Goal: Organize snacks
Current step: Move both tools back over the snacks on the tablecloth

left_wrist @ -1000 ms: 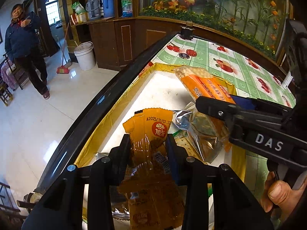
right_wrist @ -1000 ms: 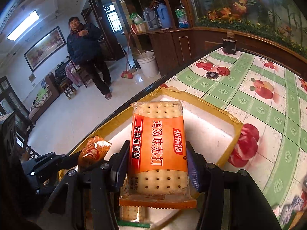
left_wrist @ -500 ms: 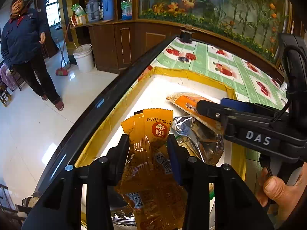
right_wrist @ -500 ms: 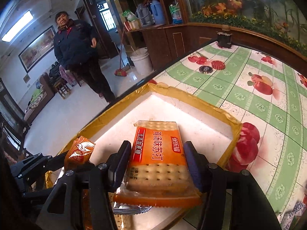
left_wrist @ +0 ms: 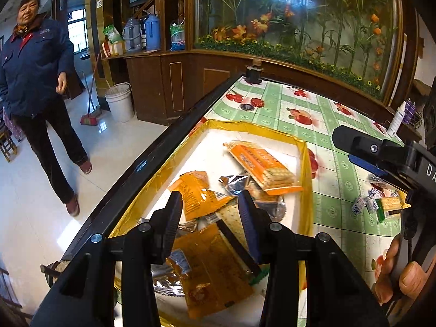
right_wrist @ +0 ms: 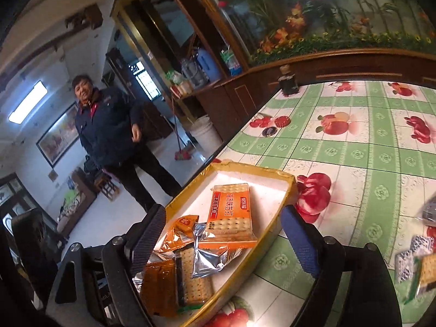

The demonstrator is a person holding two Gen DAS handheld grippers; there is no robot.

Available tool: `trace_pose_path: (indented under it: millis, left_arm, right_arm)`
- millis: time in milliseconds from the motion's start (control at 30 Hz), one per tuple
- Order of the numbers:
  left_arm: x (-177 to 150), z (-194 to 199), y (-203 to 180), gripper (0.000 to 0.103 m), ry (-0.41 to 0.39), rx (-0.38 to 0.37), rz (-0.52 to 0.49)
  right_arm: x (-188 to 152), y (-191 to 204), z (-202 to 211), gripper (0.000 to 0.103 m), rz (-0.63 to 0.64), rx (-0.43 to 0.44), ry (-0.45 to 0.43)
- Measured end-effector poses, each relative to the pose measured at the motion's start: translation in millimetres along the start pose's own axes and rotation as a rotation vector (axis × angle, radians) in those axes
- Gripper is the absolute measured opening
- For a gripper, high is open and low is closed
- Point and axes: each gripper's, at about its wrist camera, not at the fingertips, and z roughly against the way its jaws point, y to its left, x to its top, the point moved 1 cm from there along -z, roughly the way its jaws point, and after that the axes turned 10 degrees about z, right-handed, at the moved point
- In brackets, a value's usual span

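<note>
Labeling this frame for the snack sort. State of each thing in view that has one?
Left gripper: fingers apart, nothing pinched.
Right gripper: jaws opening, nothing between the fingers.
Orange cracker pack: lying flat in the box, released.
Small orange packet: lying in the box, free of the fingers.
Gold-rimmed box: open, partly filled.
Loose snacks: on the tablecloth, outside the box.

The far half of the gold-rimmed white tray (right_wrist: pixel 289 190) is lying bare, giving open room beyond the orange cracker pack (right_wrist: pixel 231 215). The near half is crowding up — orange sachets (left_wrist: pixel 200 194), a silver foil packet (right_wrist: pixel 211 256) and loose crackers are overlapping there. The green fruit-print tablecloth (right_wrist: pixel 354 152) beside the tray is sitting open, with small wrapped snacks (right_wrist: pixel 414 256) cluttering its right edge — and a dark jar (right_wrist: pixel 288 81) standing at the far corner.
</note>
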Motion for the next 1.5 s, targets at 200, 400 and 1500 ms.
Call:
trace_pose_path:
  millis: [200, 400, 1500]
  left_arm:
    - [-4, 20, -16, 0.041, -0.028, -0.018, -0.022]
    - [-8, 35, -32, 0.041, -0.053, -0.029, -0.052]
    - [-37, 91, -117, 0.055, -0.114, -0.144, -0.188]
  right_arm:
    - [-7, -4, 36, 0.088, -0.026, -0.043, -0.074]
    - [-12, -6, 81, 0.088, -0.026, -0.054, -0.17]
    - [-62, -54, 248, 0.097, -0.109, -0.085, -0.469]
